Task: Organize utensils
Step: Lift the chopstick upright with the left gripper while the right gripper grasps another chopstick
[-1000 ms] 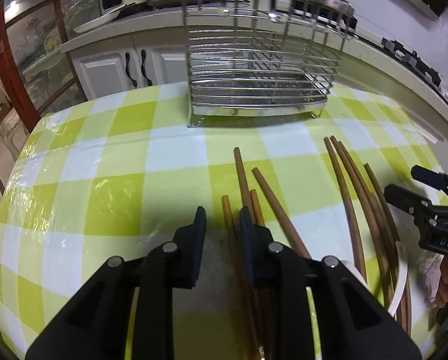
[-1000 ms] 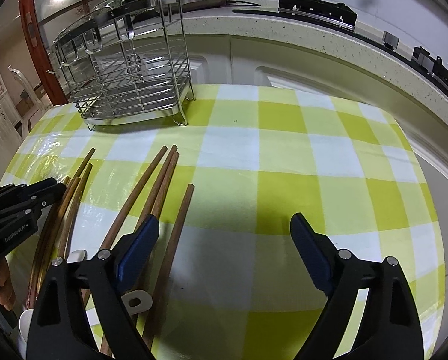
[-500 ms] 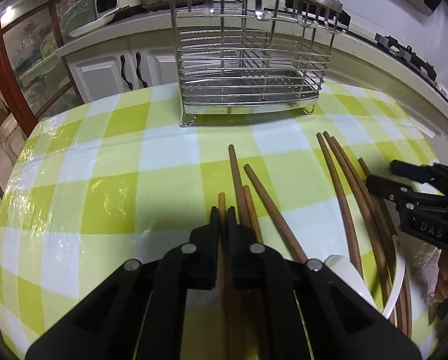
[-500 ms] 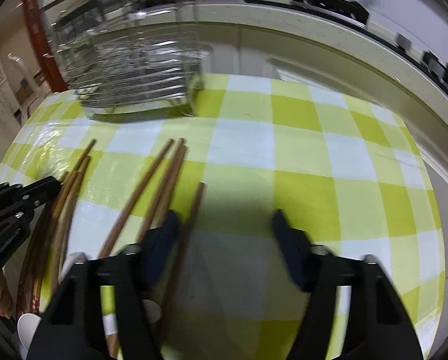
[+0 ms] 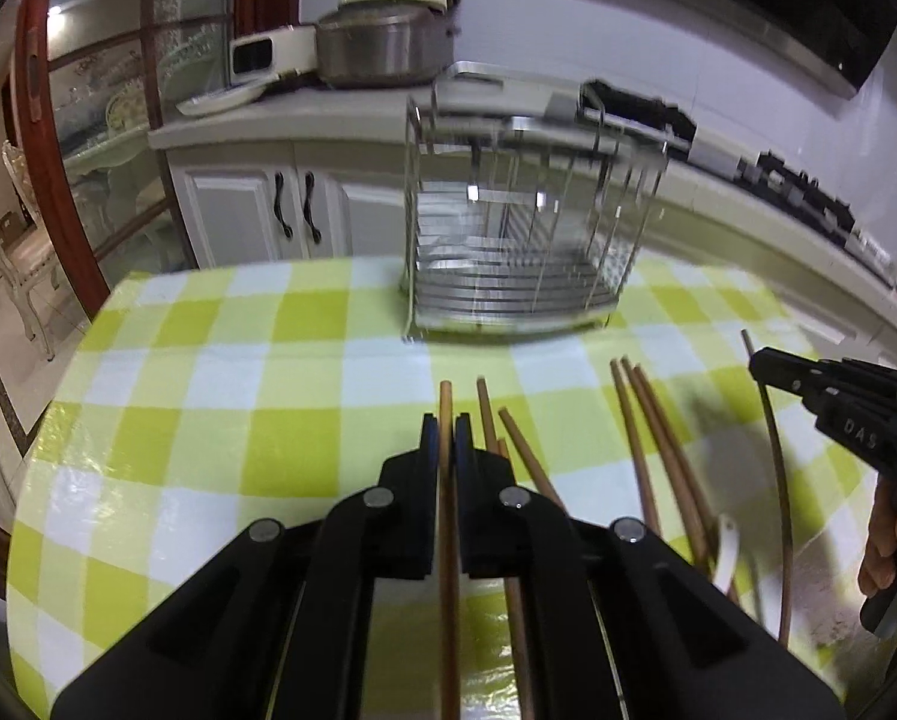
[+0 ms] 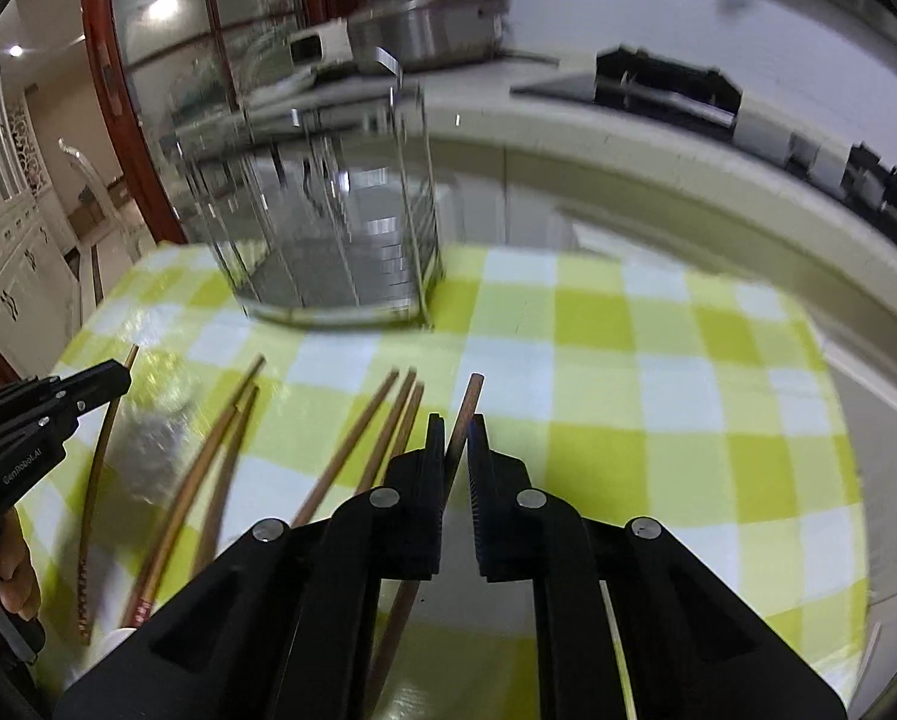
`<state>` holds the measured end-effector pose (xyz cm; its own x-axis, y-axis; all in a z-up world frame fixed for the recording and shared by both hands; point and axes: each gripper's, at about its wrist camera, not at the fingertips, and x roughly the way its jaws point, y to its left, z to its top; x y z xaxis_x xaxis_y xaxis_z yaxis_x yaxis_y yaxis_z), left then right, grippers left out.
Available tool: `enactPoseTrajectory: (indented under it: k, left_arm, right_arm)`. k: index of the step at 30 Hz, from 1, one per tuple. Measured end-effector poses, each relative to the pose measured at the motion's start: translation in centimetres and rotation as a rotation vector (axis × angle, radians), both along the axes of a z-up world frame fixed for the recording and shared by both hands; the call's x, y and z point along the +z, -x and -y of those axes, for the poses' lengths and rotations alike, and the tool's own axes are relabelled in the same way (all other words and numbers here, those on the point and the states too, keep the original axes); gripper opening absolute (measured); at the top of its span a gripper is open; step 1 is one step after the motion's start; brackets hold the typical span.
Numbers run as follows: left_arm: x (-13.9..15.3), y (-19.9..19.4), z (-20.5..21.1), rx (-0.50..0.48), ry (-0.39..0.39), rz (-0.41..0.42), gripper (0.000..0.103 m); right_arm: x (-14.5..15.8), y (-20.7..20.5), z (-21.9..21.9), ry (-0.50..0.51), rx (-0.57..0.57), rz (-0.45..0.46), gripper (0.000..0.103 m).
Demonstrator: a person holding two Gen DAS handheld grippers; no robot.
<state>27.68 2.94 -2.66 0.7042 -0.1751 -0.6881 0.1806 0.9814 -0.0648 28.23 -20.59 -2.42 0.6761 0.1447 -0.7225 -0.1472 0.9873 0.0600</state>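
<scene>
My left gripper [image 5: 446, 429] is shut on a brown wooden chopstick [image 5: 446, 399], whose tip sticks out past the pads above the checked cloth. In the right wrist view, the right gripper [image 6: 455, 429] has its jaws closing tight on another chopstick [image 6: 469, 399], which is held at a slant. Each view shows the other gripper off to the side: the right gripper [image 5: 769, 365] carrying its thin chopstick [image 5: 775, 480], the left gripper [image 6: 115, 373] with its chopstick [image 6: 101, 444]. Several loose chopsticks [image 5: 646, 444] [image 6: 352, 450] lie on the table between them. The wire utensil rack [image 5: 532, 240] [image 6: 328, 222] stands beyond.
A green and white checked tablecloth [image 5: 220, 396] covers the round table. A white spoon [image 5: 725, 540] lies among the chopsticks. Behind the rack run a counter with a rice cooker [image 5: 382, 42] and white cabinets. A hand [image 5: 892, 534] grips the right gripper's handle.
Both grippers have closed, each on one chopstick, and risen from the table with it. The rack now sits lower in both views.
</scene>
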Motion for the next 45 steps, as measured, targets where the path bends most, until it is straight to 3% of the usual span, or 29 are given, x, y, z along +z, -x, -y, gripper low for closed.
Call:
enactPoseTrajectory:
  k: [12,14,19,21,22,23,28,34,37,41,45]
  left_arm:
    - [5.6,4.2,-0.3,0.019,0.034,0.155,0.005]
    - [5.8,4.5,-0.2,0.020,0.034,0.155,0.005]
    - [6.0,4.9,0.1,0.016,0.038,0.152,0.005]
    - [5.8,5.1,0.2,0.012,0.038,0.148,0.005]
    - [5.8,5.1,0.3,0.011,0.039,0.146,0.005]
    - [5.7,5.2,0.4,0.008,0.041,0.145,0.005]
    - [5.4,5.3,0.3,0.005,0.045,0.136,0.005]
    - [5.0,5.1,-0.1,0.003,0.055,0.127,0.005]
    - [5.2,5.0,-0.1,0.000,0.063,0.130,0.005]
    - [5.8,5.0,-0.3,0.001,0.070,0.143,0.005]
    - [6.4,5.0,-0.2,0.005,0.075,0.159,0.005]
  right_arm:
    - [7.4,4.2,1.0,-0.024,-0.012,0.177,0.010]
    - [7.3,4.4,1.2,-0.047,-0.005,0.151,0.010]
    - [3.0,3.7,0.9,-0.058,0.011,-0.058,0.013]
    - [0.7,3.1,1.0,-0.070,-0.020,-0.130,0.029]
    - [-0.2,3.0,1.1,-0.076,-0.035,-0.151,0.059]
    - [-1.2,2.8,1.0,-0.074,-0.051,-0.174,0.074]
    - [-4.6,2.5,0.1,-0.025,-0.089,-0.232,0.050]
    - [-6.2,2.3,-1.4,0.066,-0.077,-0.233,0.042]
    - [-6.1,2.4,-1.2,0.008,-0.042,-0.229,0.010]
    - [-4.4,2.9,-0.9,0.014,-0.035,-0.165,0.008]
    - [-0.5,4.1,-0.3,0.003,-0.038,-0.057,0.008]
